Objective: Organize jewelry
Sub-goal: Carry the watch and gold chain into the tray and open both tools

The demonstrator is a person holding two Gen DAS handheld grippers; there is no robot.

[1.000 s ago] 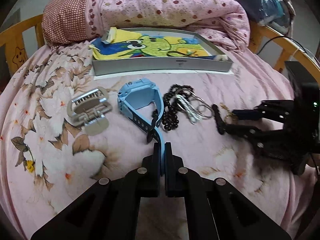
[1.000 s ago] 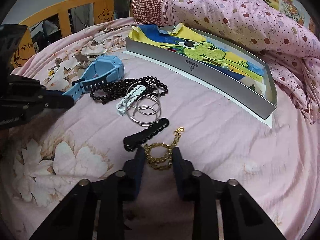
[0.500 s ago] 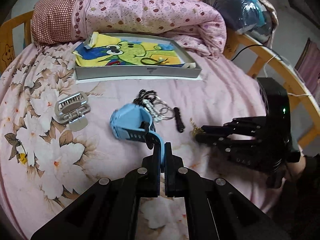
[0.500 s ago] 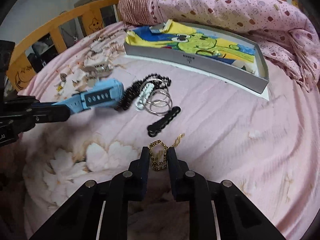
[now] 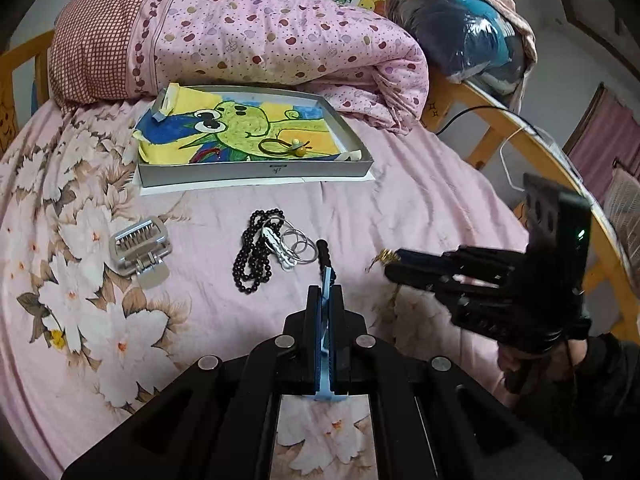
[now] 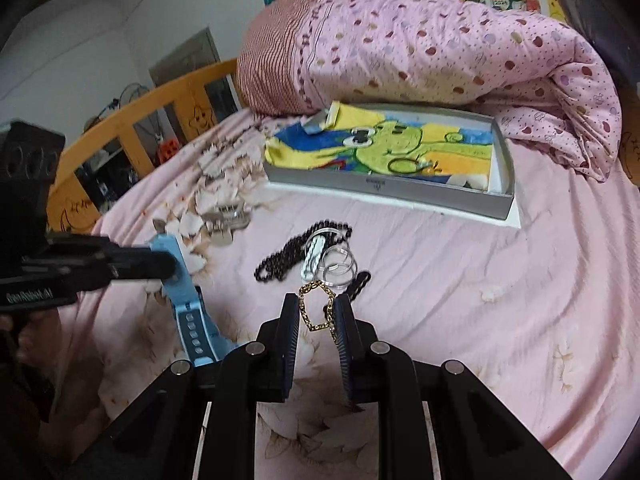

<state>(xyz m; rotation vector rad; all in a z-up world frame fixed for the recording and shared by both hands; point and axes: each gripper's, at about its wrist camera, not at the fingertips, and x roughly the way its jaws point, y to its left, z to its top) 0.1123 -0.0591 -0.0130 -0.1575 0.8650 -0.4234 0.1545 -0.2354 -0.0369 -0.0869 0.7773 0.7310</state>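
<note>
My left gripper (image 5: 325,292) is shut on the strap of a blue watch (image 6: 182,284) and holds it above the bed; in the left wrist view only the strap edge (image 5: 327,280) shows. My right gripper (image 6: 318,312) is shut on a gold chain (image 6: 318,308), lifted off the bed; it shows at the right in the left wrist view (image 5: 390,258). A grey box (image 5: 256,168) with a frog-print lining stands at the back and holds a dark hair tie (image 5: 280,146). Black beads (image 5: 256,256), silver rings (image 5: 298,246) and a black strip (image 5: 323,250) lie in the middle.
A silver hair clip (image 5: 140,250) lies left on the floral sheet. A rolled pink quilt (image 5: 260,36) sits behind the box. A wooden bed rail (image 6: 132,120) runs around the edge, with a cable (image 5: 480,116) at the right.
Both grippers have risen and pulled back. The blue watch now hangs from my left gripper off the bed. The gold chain has come clear of the sheet in my right gripper.
</note>
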